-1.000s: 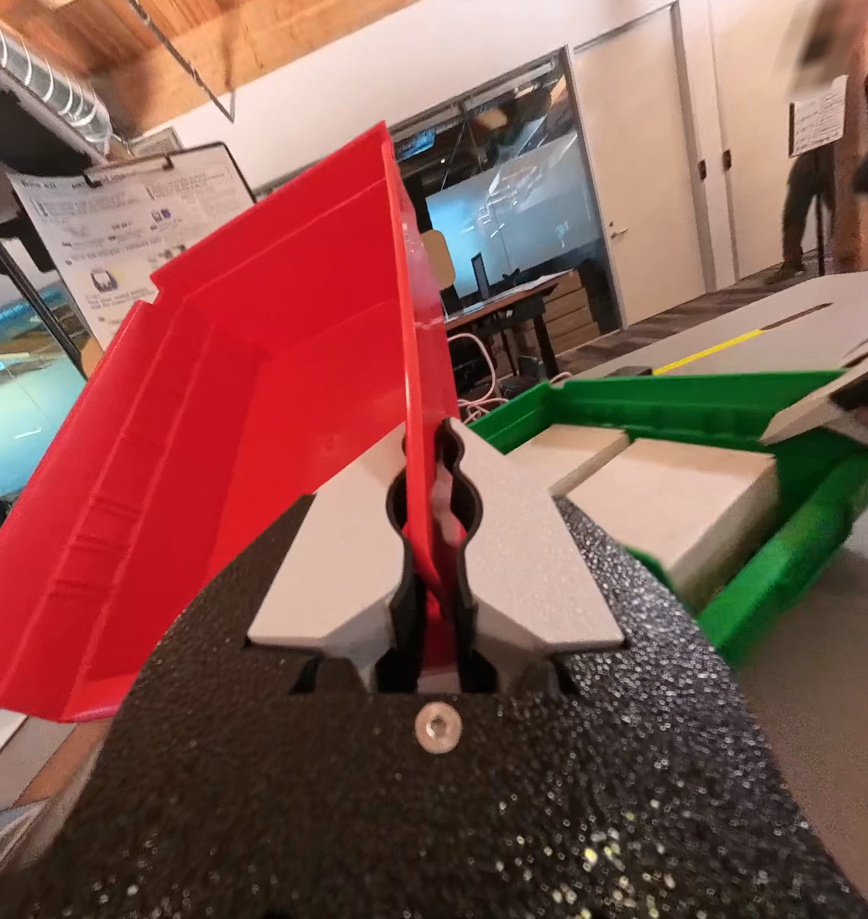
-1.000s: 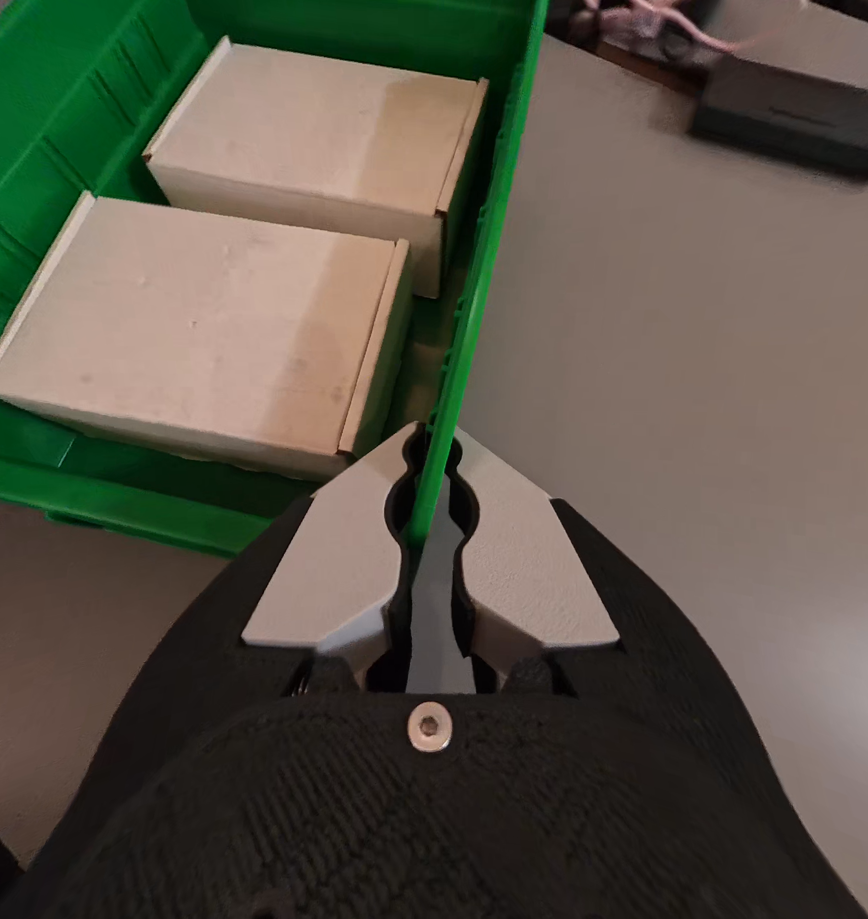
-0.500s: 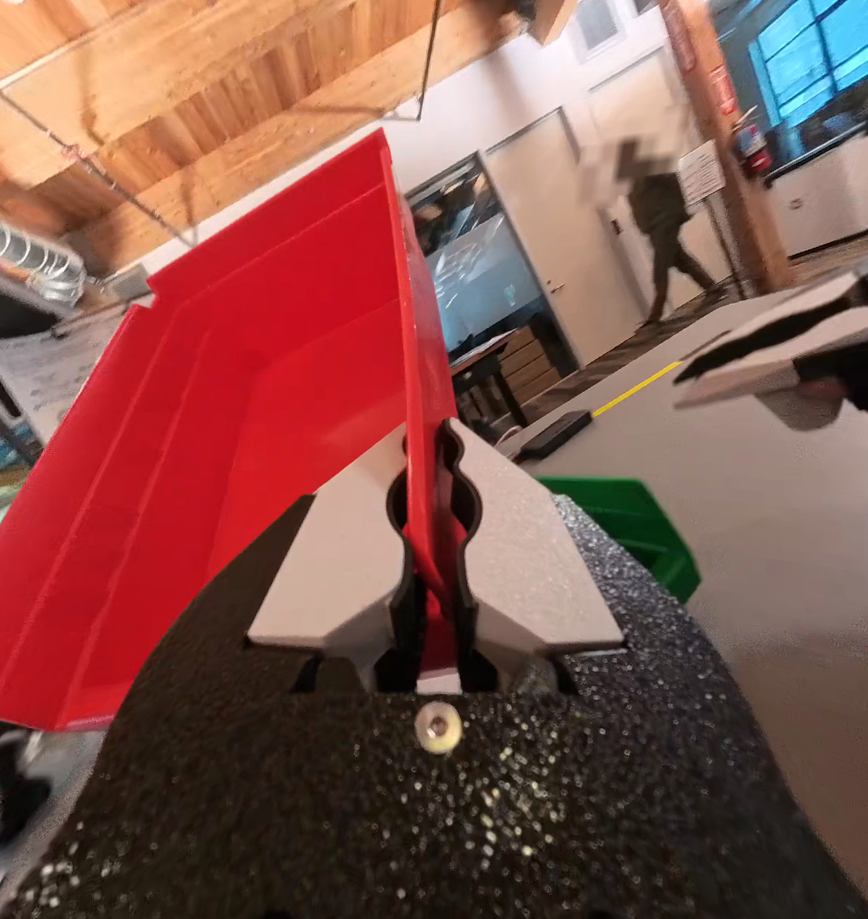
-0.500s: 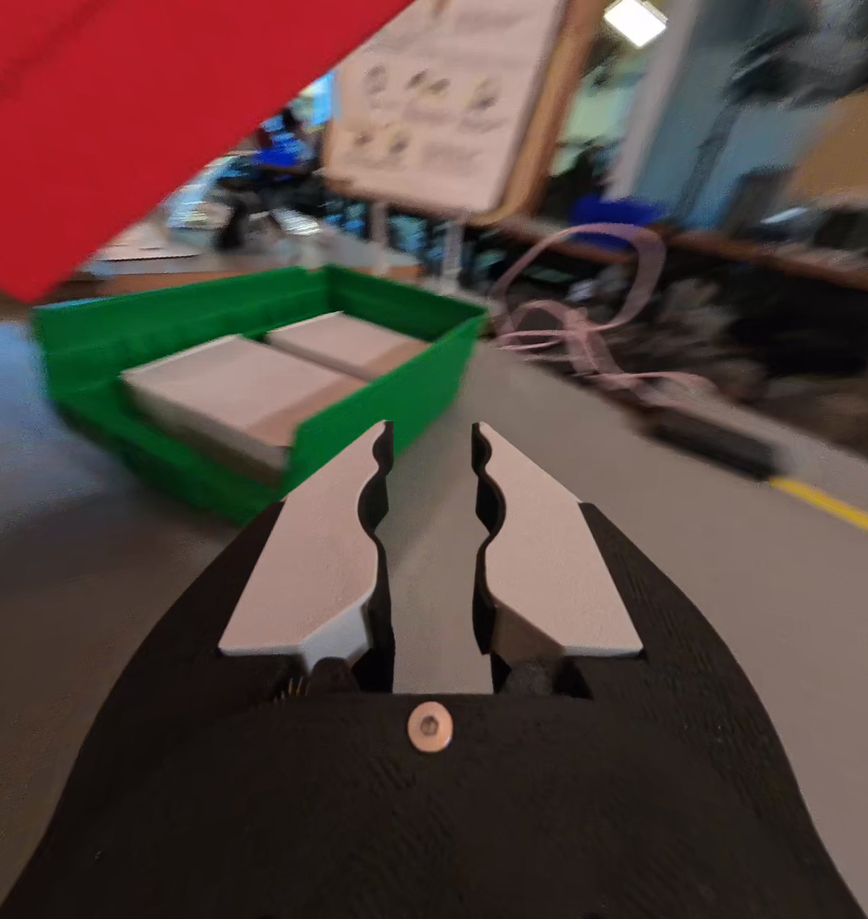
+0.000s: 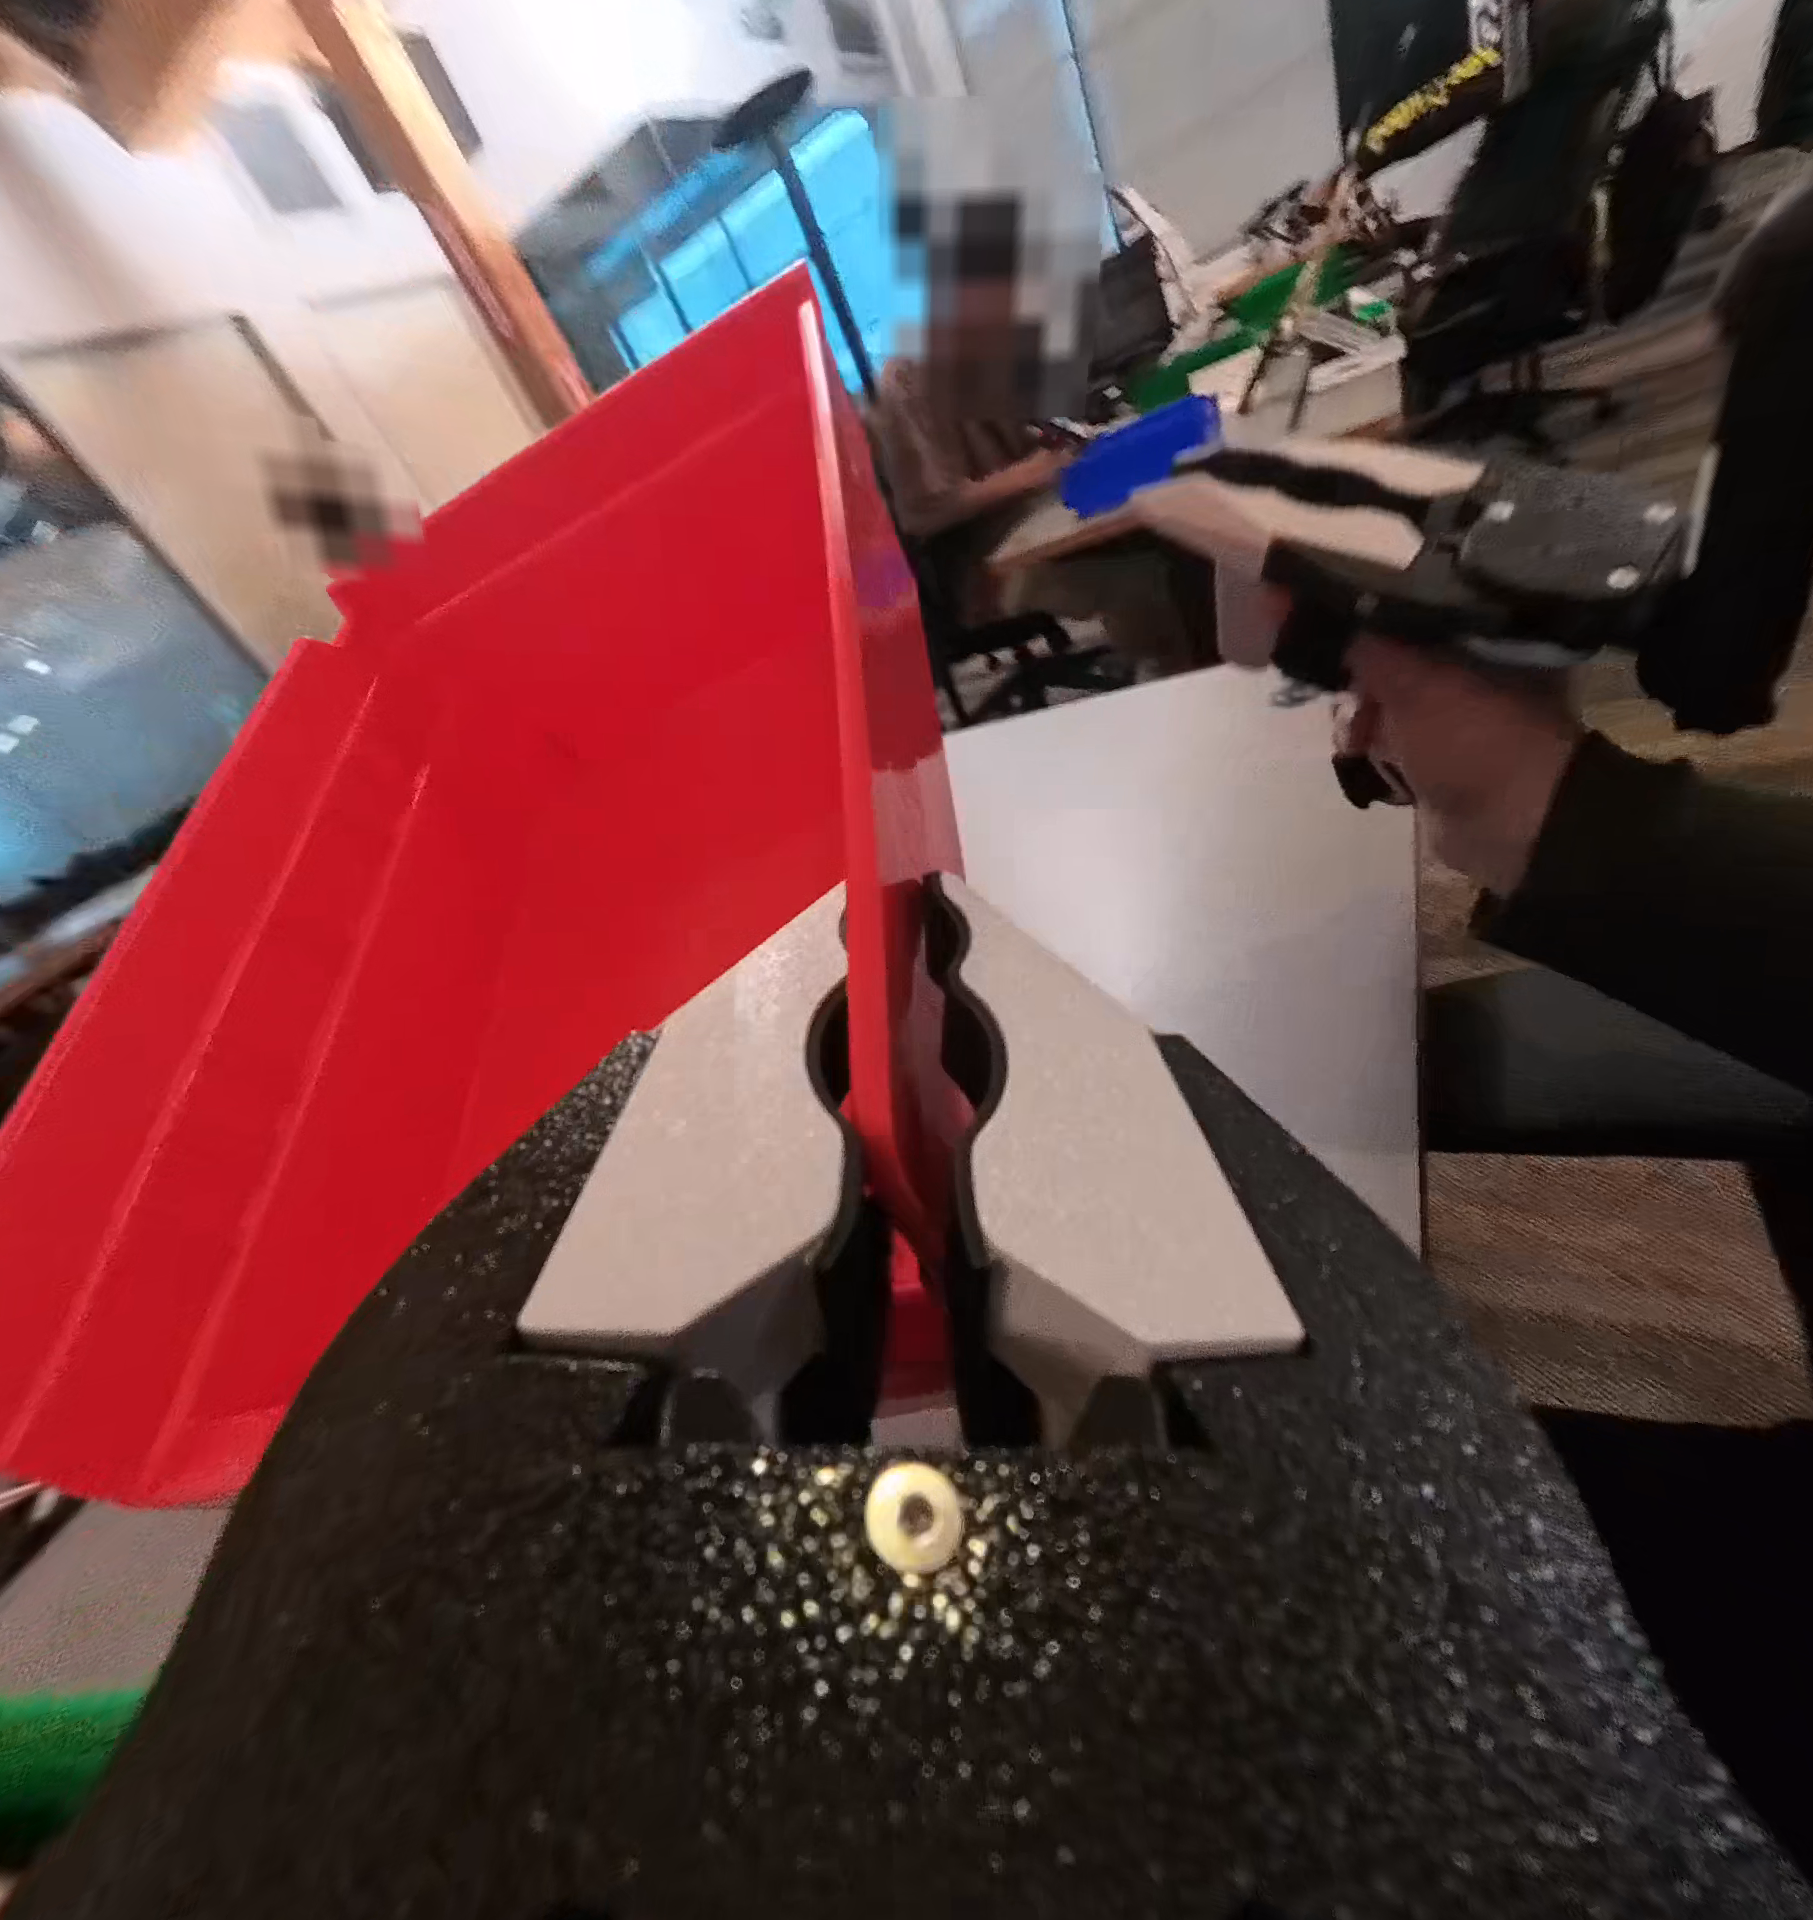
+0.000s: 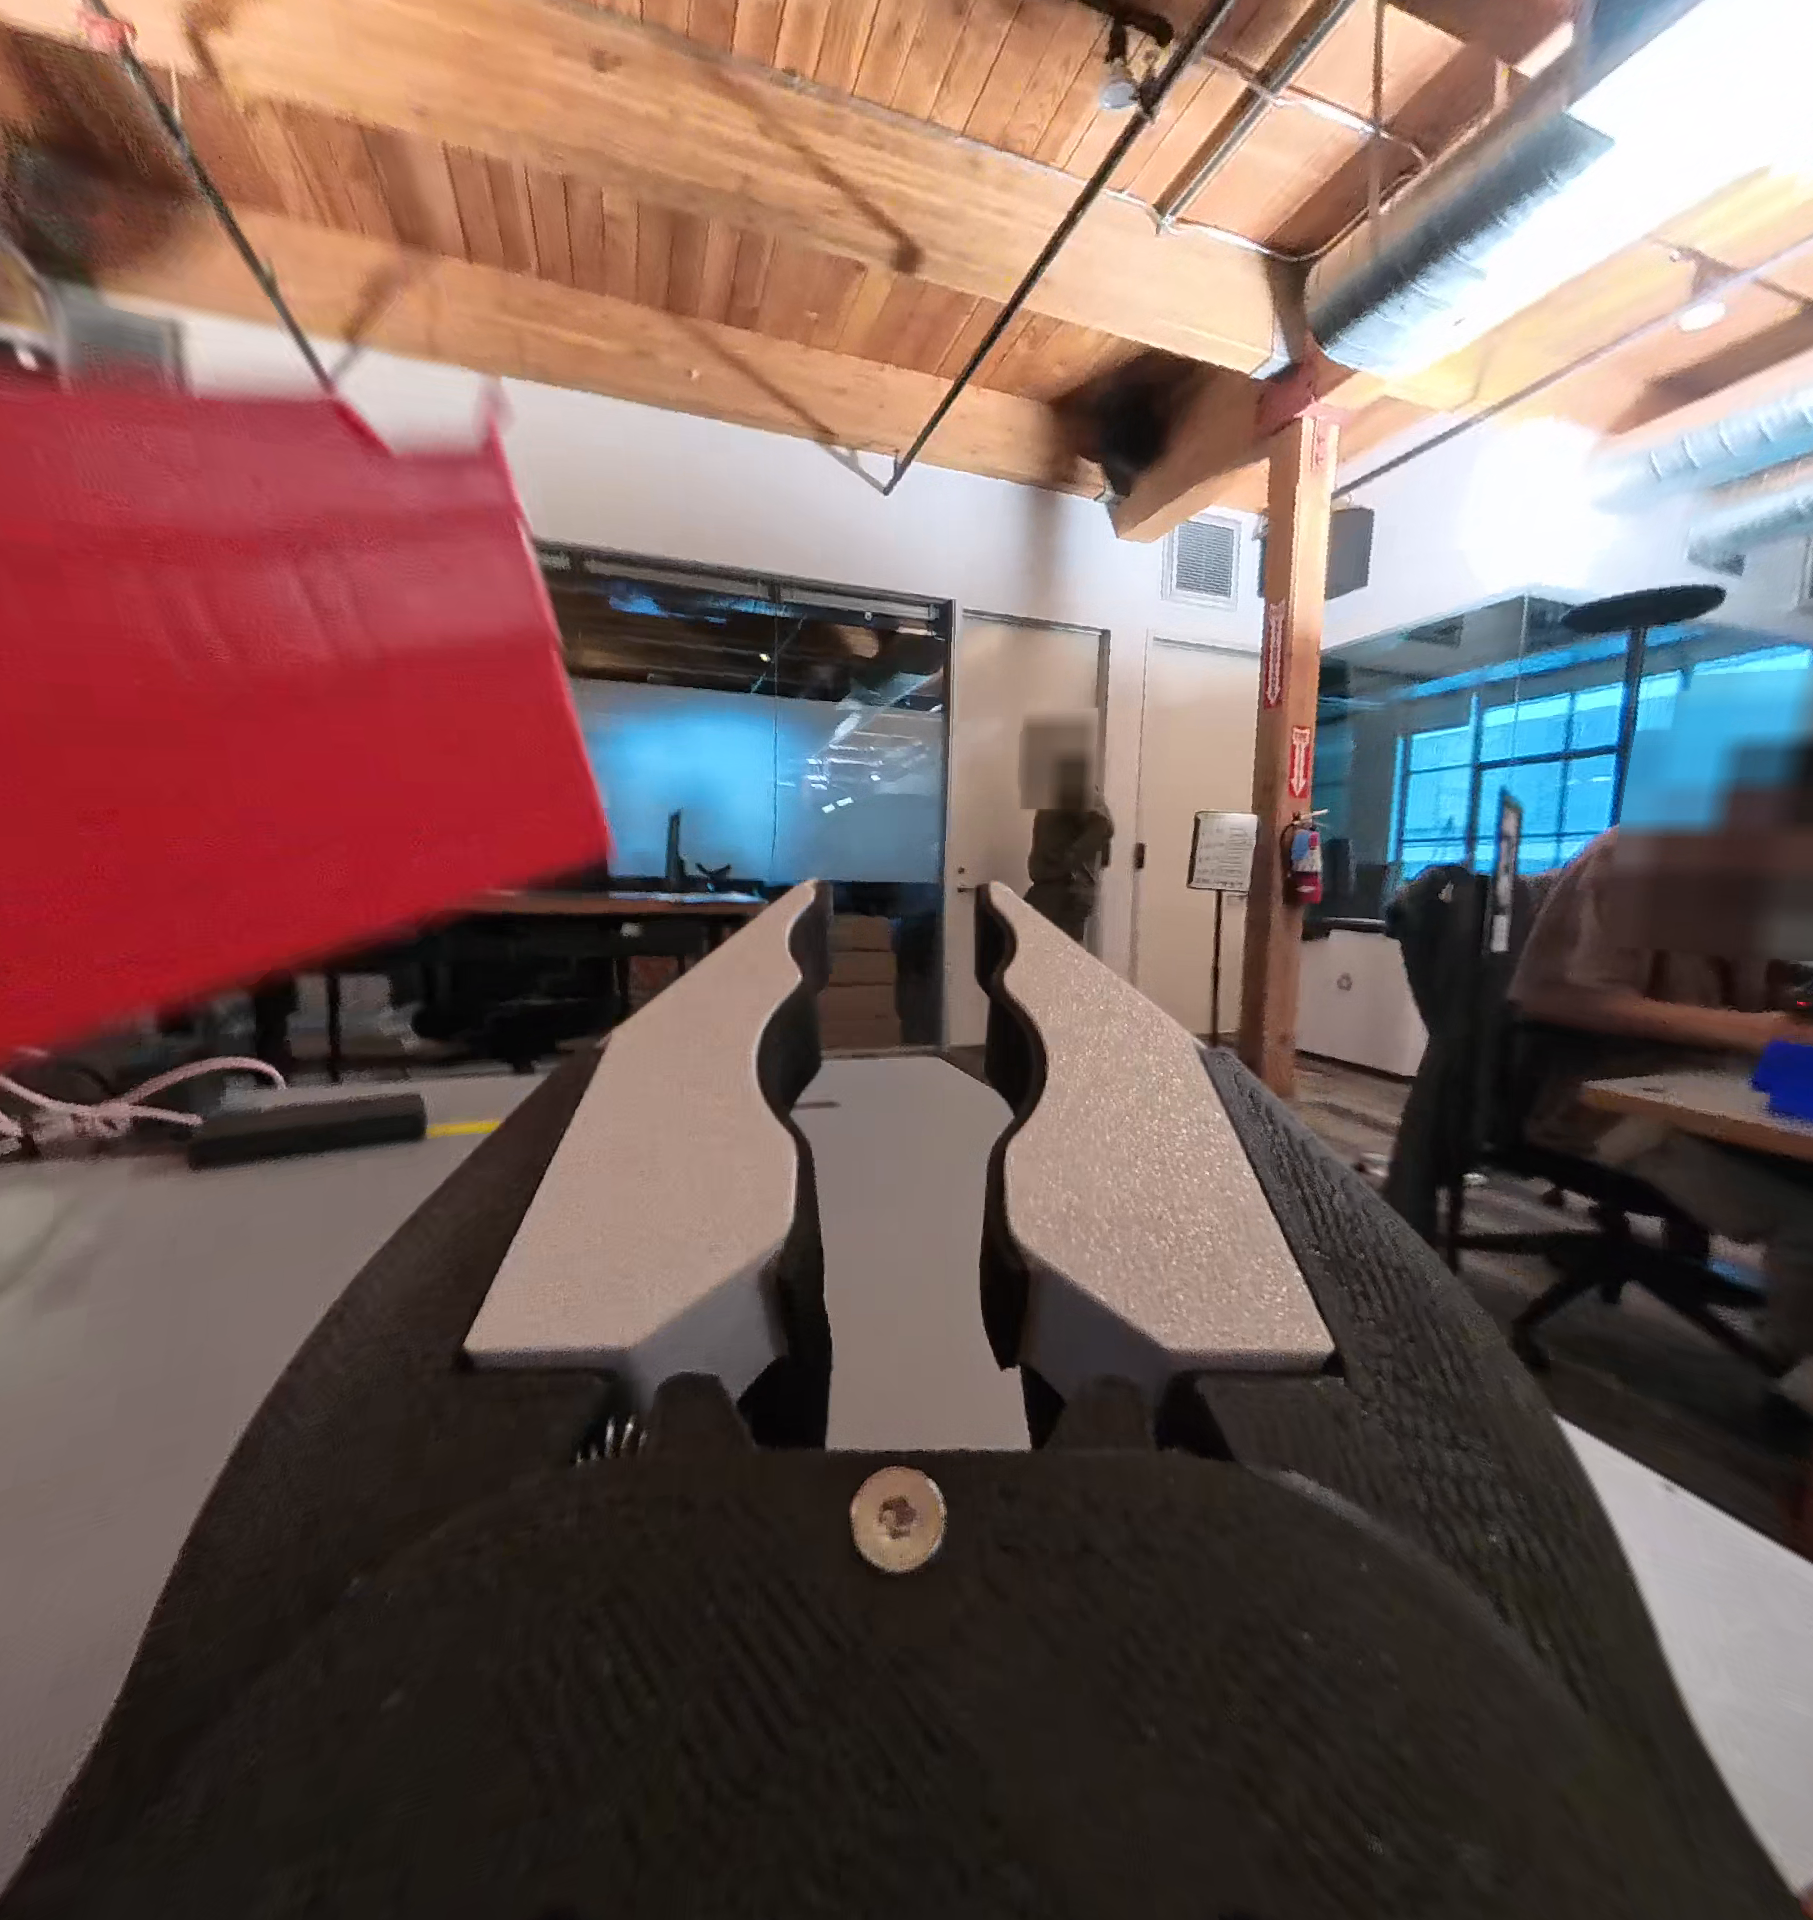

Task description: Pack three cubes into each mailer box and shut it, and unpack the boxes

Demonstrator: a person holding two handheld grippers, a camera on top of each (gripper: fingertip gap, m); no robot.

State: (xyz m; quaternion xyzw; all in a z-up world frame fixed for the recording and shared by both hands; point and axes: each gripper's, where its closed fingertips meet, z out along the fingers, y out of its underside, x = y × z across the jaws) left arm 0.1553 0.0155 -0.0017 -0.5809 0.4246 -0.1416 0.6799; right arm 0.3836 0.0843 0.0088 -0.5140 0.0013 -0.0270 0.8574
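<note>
My left gripper [image 5: 891, 904] is shut on the side wall of an empty red bin [image 5: 445, 935] and holds it up in the air, tilted. The red bin also shows at the left of the right wrist view [image 6: 227, 707], off the table. My right gripper [image 6: 900, 904] is open and empty, raised and pointing level across the room. It shows at the right of the left wrist view [image 5: 1297, 499], held by a hand. A corner of the green bin [image 5: 29, 1756] shows at the lower left. No mailer boxes or cubes are in view now.
The grey table [image 6: 102, 1299] lies below, with a black bar [image 6: 304, 1117] and pale cables [image 6: 71, 1101] at its far edge. A white table [image 5: 1193, 935] stands to the right. People sit and stand in the room; a black chair [image 6: 1504, 1039] is at the right. Spacing between my two grippers at the tips: around 25 cm.
My right gripper let go of the green bin's wall, opened and lifted away to point level. My left gripper swung right with the red bin still held; the green bin left view.
</note>
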